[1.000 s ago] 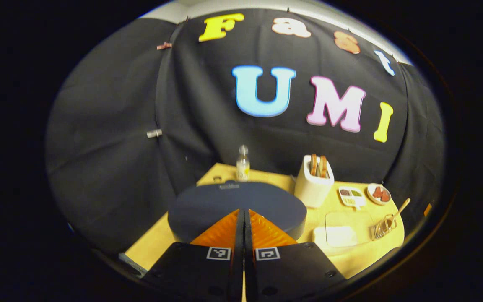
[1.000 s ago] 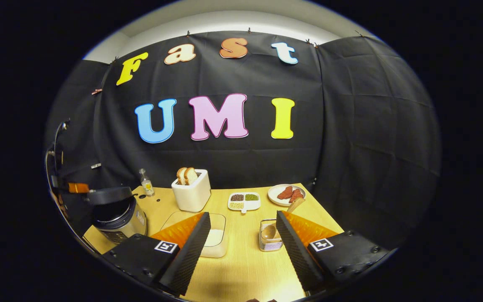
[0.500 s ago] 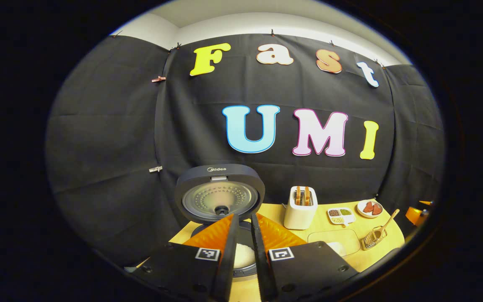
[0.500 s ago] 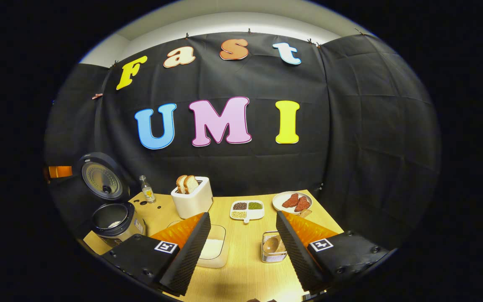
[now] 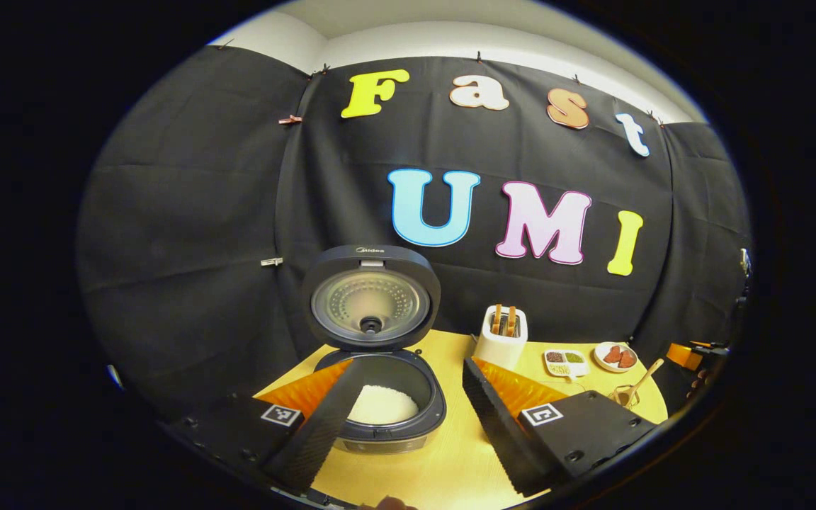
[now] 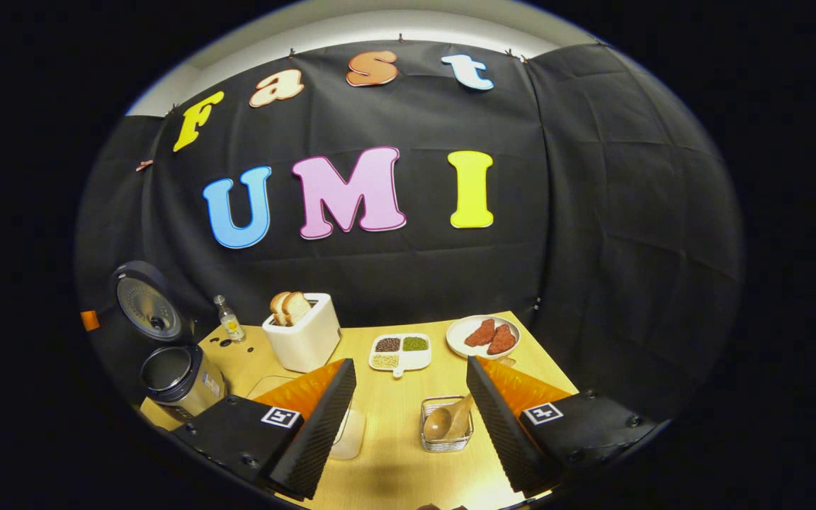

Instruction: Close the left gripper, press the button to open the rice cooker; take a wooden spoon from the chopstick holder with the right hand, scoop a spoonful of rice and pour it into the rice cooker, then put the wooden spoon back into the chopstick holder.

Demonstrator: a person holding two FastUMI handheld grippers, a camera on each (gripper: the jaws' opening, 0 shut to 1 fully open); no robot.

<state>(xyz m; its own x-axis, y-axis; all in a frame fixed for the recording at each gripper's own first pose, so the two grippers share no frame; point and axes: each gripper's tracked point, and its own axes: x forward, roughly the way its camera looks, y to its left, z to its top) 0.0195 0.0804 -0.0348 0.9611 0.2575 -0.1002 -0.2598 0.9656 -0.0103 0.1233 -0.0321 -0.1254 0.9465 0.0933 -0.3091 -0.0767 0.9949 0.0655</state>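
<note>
The rice cooker stands with its lid raised and white rice in the pot. My left gripper is open, a little in front of the cooker, with nothing between its fingers. In the right gripper view the cooker is at far left. My right gripper is open above the table, and the wire chopstick holder with the wooden spoon sits just ahead by its right finger. The clear rice box is partly hidden behind its left finger. Holder and spoon lie far right in the left gripper view.
On the wooden table at the back stand a white toaster with bread, a small bottle, a divided dish of beans and a plate of red food. Black cloth walls close it in.
The cooker lid has swung from shut to fully up. My left gripper has gone from shut to open and drawn back. My right gripper has moved closer to the chopstick holder.
</note>
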